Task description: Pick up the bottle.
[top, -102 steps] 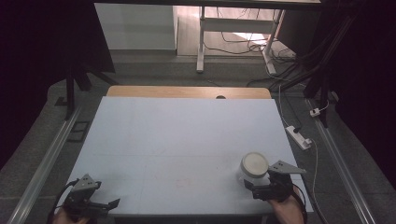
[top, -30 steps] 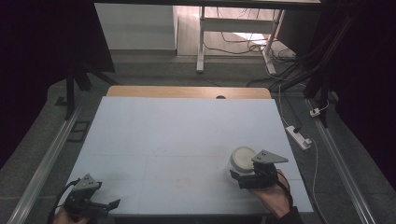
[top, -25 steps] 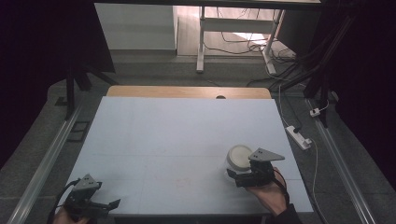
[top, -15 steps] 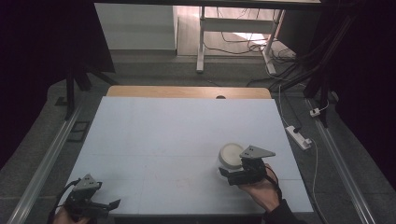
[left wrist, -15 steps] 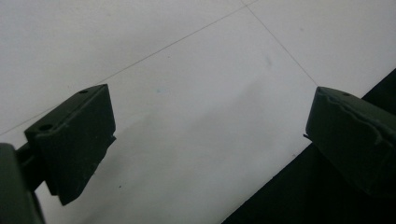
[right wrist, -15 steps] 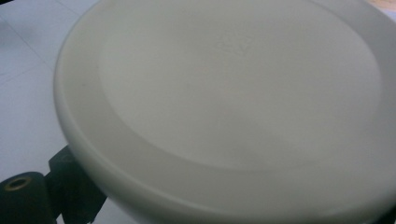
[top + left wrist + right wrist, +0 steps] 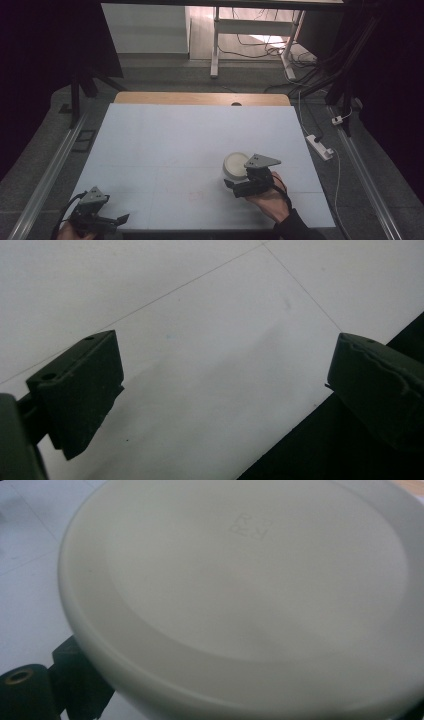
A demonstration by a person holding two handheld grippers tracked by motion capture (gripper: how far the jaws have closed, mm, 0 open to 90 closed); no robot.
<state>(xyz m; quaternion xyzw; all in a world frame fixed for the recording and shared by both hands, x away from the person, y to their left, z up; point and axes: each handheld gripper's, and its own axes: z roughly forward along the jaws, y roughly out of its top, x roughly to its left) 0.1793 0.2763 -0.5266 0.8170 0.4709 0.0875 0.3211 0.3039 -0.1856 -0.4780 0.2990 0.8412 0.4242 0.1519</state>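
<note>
A white round container point(image 7: 235, 164) sits low over the pale table point(image 7: 190, 130), right of the middle and toward the front. My right gripper point(image 7: 239, 180) is shut on its near side, with a hand behind it. In the right gripper view the container's smooth top point(image 7: 250, 595) bears faint embossed letters, and one black finger point(image 7: 75, 680) shows under its rim. Whether it touches the table I cannot tell. My left gripper point(image 7: 119, 219) rests at the front left corner, open, with bare table between its fingertips point(image 7: 225, 385).
A wooden strip point(image 7: 200, 98) runs along the table's far edge. Metal rails point(image 7: 50, 170) flank both sides. A white power strip point(image 7: 320, 146) and cables lie on the floor at the right. The table's front edge passes just under the left gripper.
My right gripper has carried the white container leftward from near the right edge toward the table's middle. The left gripper has stayed put.
</note>
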